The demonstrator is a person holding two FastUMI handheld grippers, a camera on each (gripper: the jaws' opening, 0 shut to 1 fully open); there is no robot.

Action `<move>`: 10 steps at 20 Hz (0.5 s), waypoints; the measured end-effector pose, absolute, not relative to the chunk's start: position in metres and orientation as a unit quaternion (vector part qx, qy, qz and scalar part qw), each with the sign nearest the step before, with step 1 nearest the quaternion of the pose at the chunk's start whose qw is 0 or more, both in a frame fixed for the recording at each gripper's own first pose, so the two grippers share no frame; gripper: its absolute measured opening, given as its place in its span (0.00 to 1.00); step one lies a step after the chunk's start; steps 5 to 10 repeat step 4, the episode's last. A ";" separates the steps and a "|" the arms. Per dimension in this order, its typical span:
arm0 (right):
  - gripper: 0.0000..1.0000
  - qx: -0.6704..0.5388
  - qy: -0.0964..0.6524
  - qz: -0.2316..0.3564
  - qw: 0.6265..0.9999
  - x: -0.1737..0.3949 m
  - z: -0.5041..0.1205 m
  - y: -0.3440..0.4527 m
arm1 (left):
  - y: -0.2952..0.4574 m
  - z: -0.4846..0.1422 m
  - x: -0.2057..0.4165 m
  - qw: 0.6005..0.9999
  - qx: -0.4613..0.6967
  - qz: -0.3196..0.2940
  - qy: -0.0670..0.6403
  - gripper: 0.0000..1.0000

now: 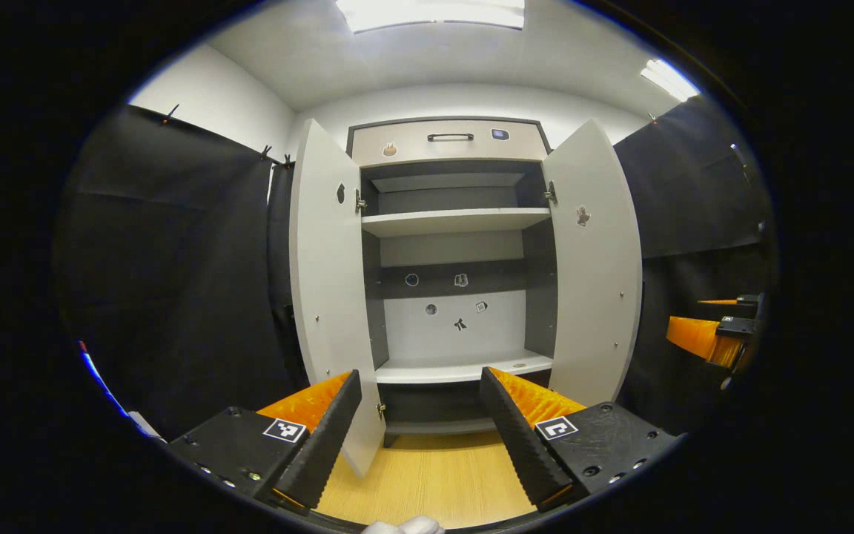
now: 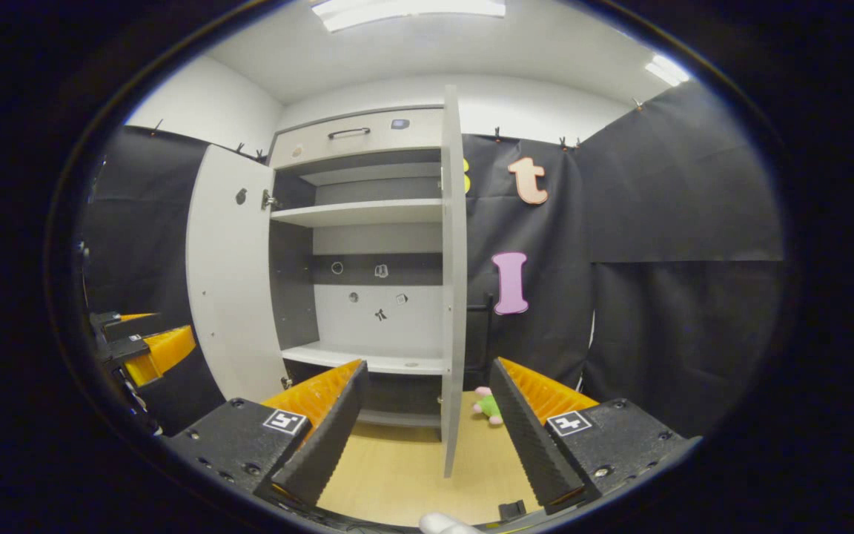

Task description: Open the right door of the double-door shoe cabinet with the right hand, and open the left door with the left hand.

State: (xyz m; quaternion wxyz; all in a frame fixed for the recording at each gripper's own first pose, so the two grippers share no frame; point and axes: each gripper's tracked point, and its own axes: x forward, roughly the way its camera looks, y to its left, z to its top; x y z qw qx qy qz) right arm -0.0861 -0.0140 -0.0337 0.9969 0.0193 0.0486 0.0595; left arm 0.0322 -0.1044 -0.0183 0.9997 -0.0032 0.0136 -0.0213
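Nearest, at six o'clock, the left gripper point(image 1: 419, 423) and the right gripper point(image 2: 427, 423) both hang with fingers apart, holding nothing. Both should back straight off, I judge, brushing neither panel. Beyond, at twelve o'clock, the shoe cabinet point(image 1: 457, 222) stands with left door point(image 1: 327, 282) and right door point(image 1: 597, 267) swung wide; its shelves point(image 1: 457, 220) look bare, a small toy point(image 2: 488, 405) on the floor point(image 2: 397, 467) outside.
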 end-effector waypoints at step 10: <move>1.00 0.019 0.046 0.057 0.997 -0.085 -0.033 -0.012 | -0.101 -0.018 0.032 1.000 -0.003 -0.021 0.015 0.96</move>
